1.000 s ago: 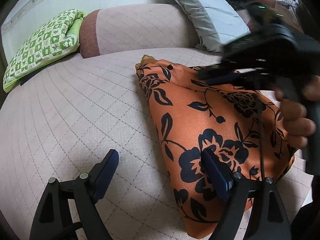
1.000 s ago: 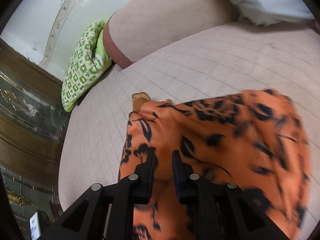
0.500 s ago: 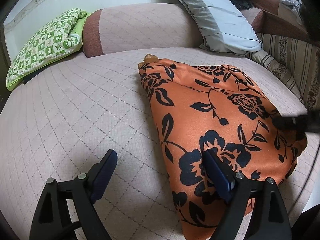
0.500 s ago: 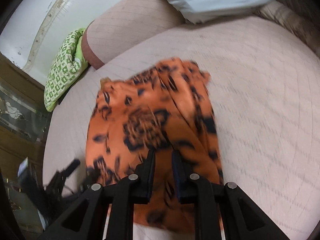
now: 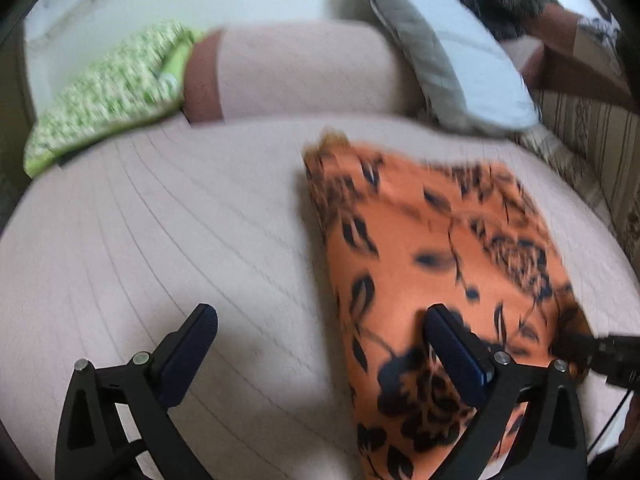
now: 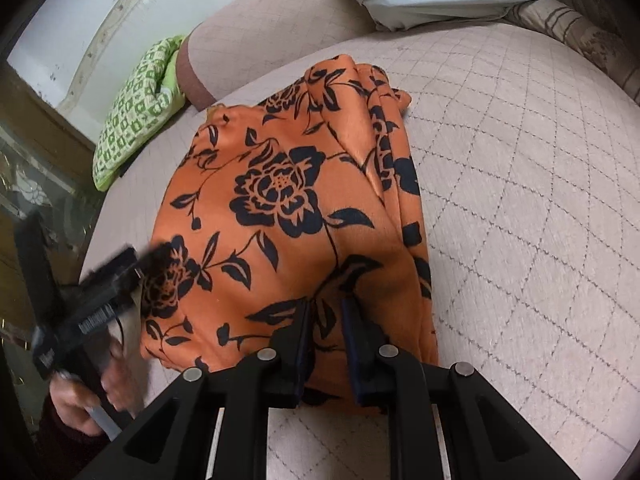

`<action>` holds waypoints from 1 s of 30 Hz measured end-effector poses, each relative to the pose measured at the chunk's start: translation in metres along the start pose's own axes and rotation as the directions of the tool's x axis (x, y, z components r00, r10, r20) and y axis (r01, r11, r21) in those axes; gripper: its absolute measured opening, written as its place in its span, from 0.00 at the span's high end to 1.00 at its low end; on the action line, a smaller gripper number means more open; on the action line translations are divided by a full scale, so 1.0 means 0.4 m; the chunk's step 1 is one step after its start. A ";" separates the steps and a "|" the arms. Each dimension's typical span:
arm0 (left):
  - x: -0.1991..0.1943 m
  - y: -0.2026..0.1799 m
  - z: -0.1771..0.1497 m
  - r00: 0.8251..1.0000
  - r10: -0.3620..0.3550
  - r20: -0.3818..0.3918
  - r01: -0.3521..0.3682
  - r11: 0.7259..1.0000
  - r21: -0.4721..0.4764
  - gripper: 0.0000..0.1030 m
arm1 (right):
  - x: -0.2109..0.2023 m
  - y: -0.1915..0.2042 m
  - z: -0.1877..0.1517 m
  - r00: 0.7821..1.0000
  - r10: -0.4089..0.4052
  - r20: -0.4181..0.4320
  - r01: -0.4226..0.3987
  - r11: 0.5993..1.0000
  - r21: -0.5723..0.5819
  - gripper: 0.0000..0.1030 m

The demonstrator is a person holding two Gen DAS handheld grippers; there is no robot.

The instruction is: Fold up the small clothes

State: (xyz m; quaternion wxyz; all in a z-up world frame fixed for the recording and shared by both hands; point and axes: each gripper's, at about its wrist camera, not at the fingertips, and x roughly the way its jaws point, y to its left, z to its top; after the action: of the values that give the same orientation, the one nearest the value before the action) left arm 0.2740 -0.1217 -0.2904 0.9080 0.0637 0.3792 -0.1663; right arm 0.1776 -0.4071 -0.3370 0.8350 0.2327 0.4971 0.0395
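An orange garment with black flowers (image 6: 288, 208) lies folded on the quilted pale bed cover (image 6: 520, 200); it also shows in the left wrist view (image 5: 432, 248). My right gripper (image 6: 326, 320) sits at the garment's near edge with its jaws nearly together and a fold of cloth between them. My left gripper (image 5: 320, 340) is open and empty, its right finger over the garment's near left edge, its left finger over bare cover. It also shows blurred at the garment's left side in the right wrist view (image 6: 120, 276).
A green checked pillow (image 5: 108, 96) lies at the far left by a pink bolster (image 5: 296, 72). A grey-white pillow (image 5: 452, 56) leans at the back right. A striped cushion (image 5: 592, 148) lies at the right edge. Dark wooden furniture (image 6: 32, 168) stands past the bed.
My right gripper swung from above the garment round to its near right edge and came down onto the cloth. The left gripper shifted a little and its view is now blurred.
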 end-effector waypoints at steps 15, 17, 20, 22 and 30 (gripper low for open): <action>0.035 -0.063 -0.020 1.000 0.010 -0.017 -0.008 0.995 0.102 0.00 | -0.023 0.013 0.080 0.997 0.059 -0.054 -0.062 0.996 -0.059 0.81; 0.018 -0.072 -0.014 1.000 0.007 0.027 -0.010 0.995 0.096 0.00 | -0.041 0.025 0.113 0.997 0.079 0.015 -0.078 0.995 -0.061 0.81; 0.007 -0.085 -0.004 0.999 0.005 0.052 -0.010 0.995 0.100 0.00 | -0.030 0.038 0.178 0.988 0.126 0.089 -0.125 0.992 -0.014 0.81; 0.020 -0.095 -0.007 0.999 0.011 0.037 -0.015 0.993 0.116 0.00 | -0.005 0.038 0.219 0.986 0.113 0.121 -0.117 0.993 0.028 0.81; 0.066 -0.105 -0.022 0.998 -0.027 -0.052 0.035 0.988 0.151 0.00 | 0.132 -0.032 0.291 0.996 0.030 0.087 -0.046 0.981 0.187 0.81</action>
State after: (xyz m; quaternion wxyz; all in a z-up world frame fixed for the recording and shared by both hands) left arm 0.2706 -0.1653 -0.3149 0.8880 0.1309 0.3890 -0.2072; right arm 0.3007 -0.4433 -0.3389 0.8284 0.3219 0.4584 -0.0019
